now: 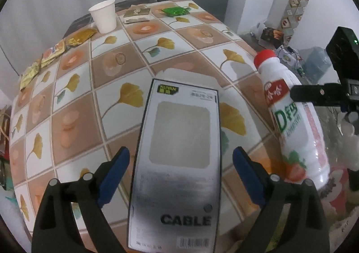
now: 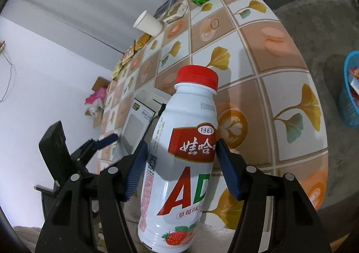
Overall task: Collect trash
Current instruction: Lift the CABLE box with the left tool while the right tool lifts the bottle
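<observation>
Now the milk bottle (image 2: 179, 163) is squeezed between the right gripper (image 2: 181, 167) pads, out past the near table (image 1: 179, 35) edge. The left gripper (image 1: 180, 175) is spread wide, the cable box (image 1: 177, 163) loose between. It could drop and be missed.

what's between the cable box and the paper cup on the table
Nothing: in the left wrist view only bare tablecloth runs from the cable box up to the paper cup.
</observation>
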